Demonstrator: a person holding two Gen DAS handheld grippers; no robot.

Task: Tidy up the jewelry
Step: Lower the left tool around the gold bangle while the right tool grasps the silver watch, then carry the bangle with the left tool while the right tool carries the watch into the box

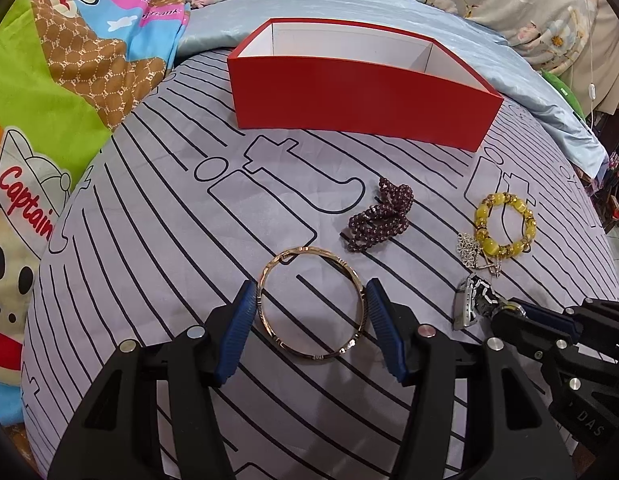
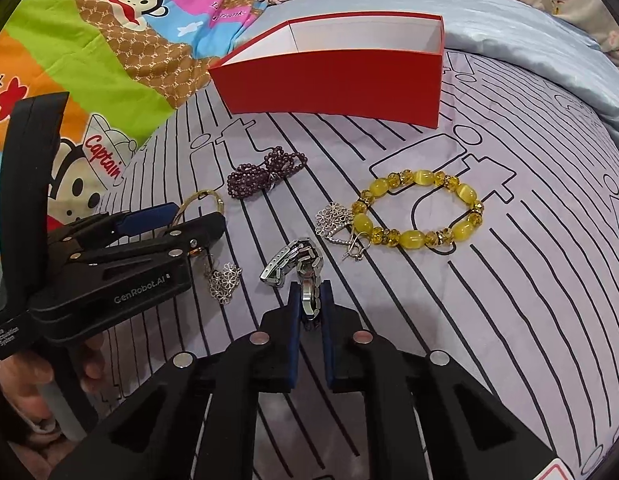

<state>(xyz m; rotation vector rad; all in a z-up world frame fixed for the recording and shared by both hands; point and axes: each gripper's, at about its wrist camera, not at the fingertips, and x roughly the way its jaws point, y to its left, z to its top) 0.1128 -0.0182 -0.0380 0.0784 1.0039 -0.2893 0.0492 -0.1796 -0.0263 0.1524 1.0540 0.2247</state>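
R gripper (image 2: pixel 309 300) clamped on metal watch band (image 2: pixel 299 268), pads pinching the links. L gripper (image 1: pixel 311 312) jaws spread, gold bangle (image 1: pixel 313 306) flat on striped sheet (image 1: pixel 149 220) btwn pads; contact unclear. From L cam: purple bead string (image 1: pixel 379 214) at 1 o'clock, yellow bead bracelet (image 1: pixel 505 226) at 2, silver flower earrings (image 1: pixel 469 248) just beside it. Red box (image 1: pixel 357 100) farthest, 12 o'clock, open top.
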